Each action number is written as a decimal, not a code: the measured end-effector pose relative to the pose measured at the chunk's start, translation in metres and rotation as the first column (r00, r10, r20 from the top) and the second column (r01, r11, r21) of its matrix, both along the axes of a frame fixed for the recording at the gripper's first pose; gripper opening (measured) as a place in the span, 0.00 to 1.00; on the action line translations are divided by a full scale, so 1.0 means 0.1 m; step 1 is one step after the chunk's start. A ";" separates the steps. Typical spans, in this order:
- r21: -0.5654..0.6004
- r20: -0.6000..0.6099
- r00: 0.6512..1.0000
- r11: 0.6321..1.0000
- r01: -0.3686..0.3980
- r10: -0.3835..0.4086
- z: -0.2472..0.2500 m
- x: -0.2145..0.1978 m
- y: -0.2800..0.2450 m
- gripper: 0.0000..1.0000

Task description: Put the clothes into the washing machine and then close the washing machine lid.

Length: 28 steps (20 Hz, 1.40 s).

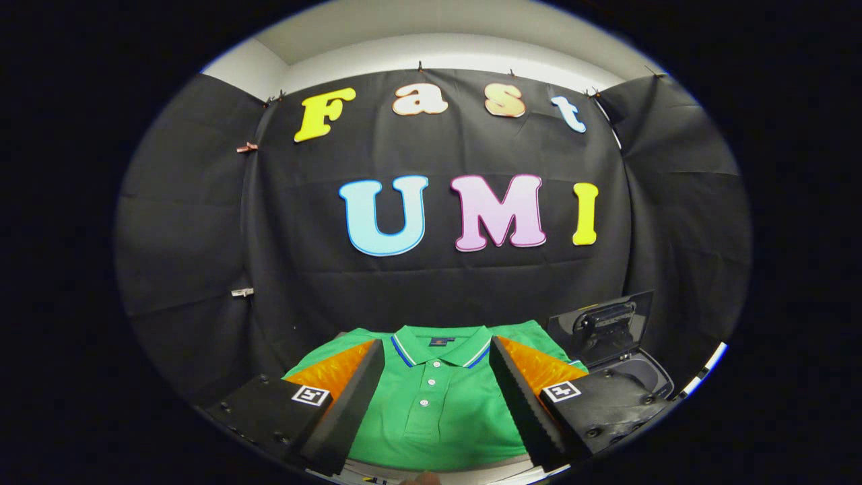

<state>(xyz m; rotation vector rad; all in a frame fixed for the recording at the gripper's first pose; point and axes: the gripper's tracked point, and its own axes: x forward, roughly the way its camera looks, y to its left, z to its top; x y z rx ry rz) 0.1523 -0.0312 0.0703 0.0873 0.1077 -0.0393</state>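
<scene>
Green cotton polo shirt [438, 411], folded flat, blue-and-white trim on the collar, white buttons down the placket. Lies on a pale surface whose near edge just shows under the hem; surface mostly covered, so its corners can't be placed. Shirt sits between the fingers and just ahead of them.

Gripper [438, 404]: fingers spread wide apart, nothing held, one over each shoulder of the shirt. Contact with the cloth: cannot tell.

Small dark toy washing machine [630, 367] stands beside the shirt's right shoulder, past the right finger. Lid [609, 327] is up, leaning back toward the booth wall; tub mouth open.

Orientation: collar points away toward the wall, hem toward the gripper. Long axis runs collar to hem, in line with the fingers.

Step in hand, by my reading: first grasp of the shirt; nothing loaded yet.

Doing it well:
- The spread is wider than a flat fold needs. Lower, then pinch a bunch of fabric near the placket so several layers come up together.
- Lift high enough that the hem clears the tub rim.
- Swing right; keep off the raised lid.
</scene>
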 end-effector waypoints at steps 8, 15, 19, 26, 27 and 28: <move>0.041 -0.254 0.967 0.999 -0.021 0.031 -0.28 0.66 -0.06 0.99; -0.004 -0.508 0.861 0.999 -0.041 0.033 -0.82 0.83 -0.18 0.99; 0.017 -0.600 0.797 0.997 -0.075 0.070 -0.99 0.79 -0.08 0.99; -0.001 -0.730 0.683 0.999 -0.047 0.031 -1.29 0.73 -0.10 1.00; -0.003 -0.742 0.670 0.999 -0.034 0.021 -1.27 0.72 -0.11 1.00; -0.004 -0.769 0.640 1.000 -0.020 0.009 -1.28 0.72 -0.11 1.00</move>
